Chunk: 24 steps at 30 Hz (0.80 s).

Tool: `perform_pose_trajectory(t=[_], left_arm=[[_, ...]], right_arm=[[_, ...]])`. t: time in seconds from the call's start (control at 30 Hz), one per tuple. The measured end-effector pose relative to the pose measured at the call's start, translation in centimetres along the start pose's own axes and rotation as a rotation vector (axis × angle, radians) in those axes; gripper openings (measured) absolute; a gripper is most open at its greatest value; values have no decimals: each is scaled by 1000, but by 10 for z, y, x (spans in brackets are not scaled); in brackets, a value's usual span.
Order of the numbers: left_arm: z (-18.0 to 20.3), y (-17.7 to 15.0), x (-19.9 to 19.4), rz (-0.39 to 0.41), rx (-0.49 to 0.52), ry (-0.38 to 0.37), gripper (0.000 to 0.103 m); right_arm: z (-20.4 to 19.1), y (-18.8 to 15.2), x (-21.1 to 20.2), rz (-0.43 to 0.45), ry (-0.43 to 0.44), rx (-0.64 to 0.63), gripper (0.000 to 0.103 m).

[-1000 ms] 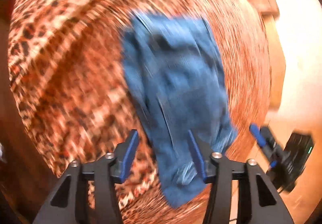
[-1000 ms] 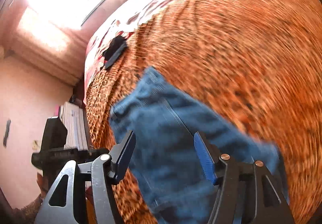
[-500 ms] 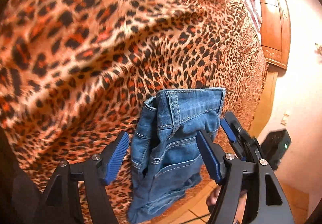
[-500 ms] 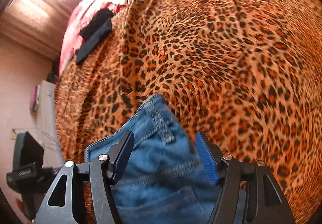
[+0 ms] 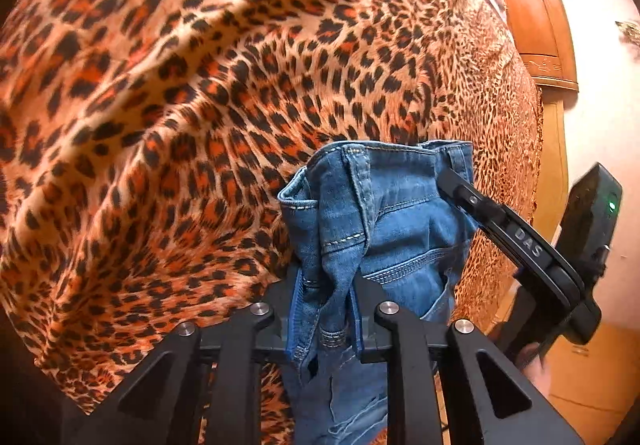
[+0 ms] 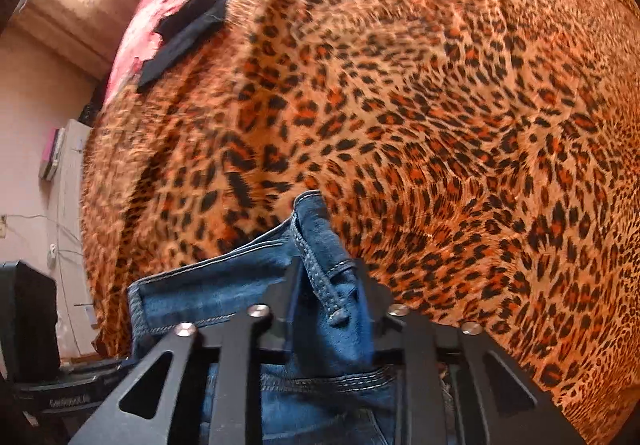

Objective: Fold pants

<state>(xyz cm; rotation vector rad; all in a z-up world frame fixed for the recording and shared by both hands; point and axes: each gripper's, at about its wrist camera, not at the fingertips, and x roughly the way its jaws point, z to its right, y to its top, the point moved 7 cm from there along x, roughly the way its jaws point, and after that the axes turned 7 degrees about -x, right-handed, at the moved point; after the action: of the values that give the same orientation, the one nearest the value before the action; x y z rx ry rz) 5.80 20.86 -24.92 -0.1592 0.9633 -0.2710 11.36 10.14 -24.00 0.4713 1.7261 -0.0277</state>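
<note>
Leopard-print bedding [image 5: 200, 105] covers the bed that fills both views, and the blue jeans [image 5: 400, 213] lie at its near edge, waistband uppermost, with the rest hanging over the side toward the floor.

Left wrist view: the left gripper [image 5: 326, 309] has its fingers closing on a bunched fold of denim at the left end of the waistband; half a second ago they stood wide apart on either side of the cloth, so this is a fresh grab. At the opposite end of the waistband, the right gripper [image 5: 450, 175] reaches in from the wooden door side and its tip meets the band.

Right wrist view: the right gripper's fingers [image 6: 298, 285] are likewise closing, with the waistband and a belt loop pinched between them where a moment earlier they were spread above the fabric. Far beyond the jeans, a dark folded garment [image 6: 188, 29] rests near the bed's head.

With both waistband corners now taken, the pants look ready to be lifted and spread across the bedding, which I judge to be the opening of the fold.
</note>
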Motion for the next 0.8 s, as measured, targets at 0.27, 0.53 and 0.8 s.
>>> perform_pose_trajectory(t=[0.27, 0.53, 0.8], left_arm=[[47, -45, -50, 126, 254, 32, 11], [76, -152, -111, 177, 577, 37, 11], [38, -257, -53, -13, 760, 182, 11]], right_arm=[[1, -29, -95, 202, 112, 23, 17], [22, -118, -186, 397, 223, 121, 17], [74, -258, -173, 357, 150, 277, 28]])
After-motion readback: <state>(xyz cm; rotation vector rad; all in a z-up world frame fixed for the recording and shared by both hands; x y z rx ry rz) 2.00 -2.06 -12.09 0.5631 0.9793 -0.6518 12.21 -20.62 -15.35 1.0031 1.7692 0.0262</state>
